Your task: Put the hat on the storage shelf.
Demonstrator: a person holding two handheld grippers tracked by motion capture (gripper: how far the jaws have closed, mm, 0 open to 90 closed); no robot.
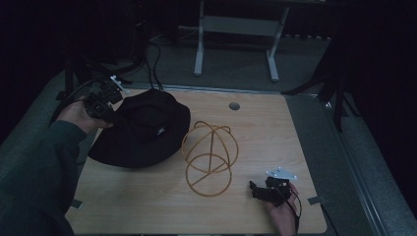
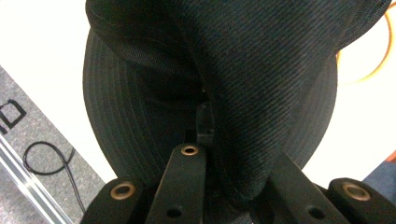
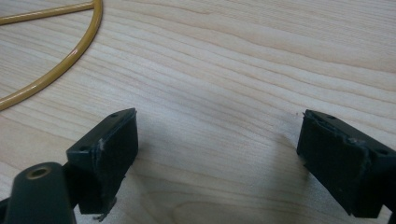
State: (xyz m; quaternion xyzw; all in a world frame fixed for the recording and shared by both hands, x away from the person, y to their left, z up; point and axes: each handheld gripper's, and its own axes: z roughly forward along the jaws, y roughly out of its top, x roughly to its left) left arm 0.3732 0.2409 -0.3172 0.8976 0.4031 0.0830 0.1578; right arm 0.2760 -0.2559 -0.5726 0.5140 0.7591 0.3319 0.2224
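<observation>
A black bucket hat lies toward the left edge of the wooden table, its brim lifted at the far-left side where the left gripper has pinched the fabric between closed jaws. Just beside the hat, mid-table, stands a yellow wire hat stand. The right gripper rests near the front right corner, jaws spread wide, holding nothing.
</observation>
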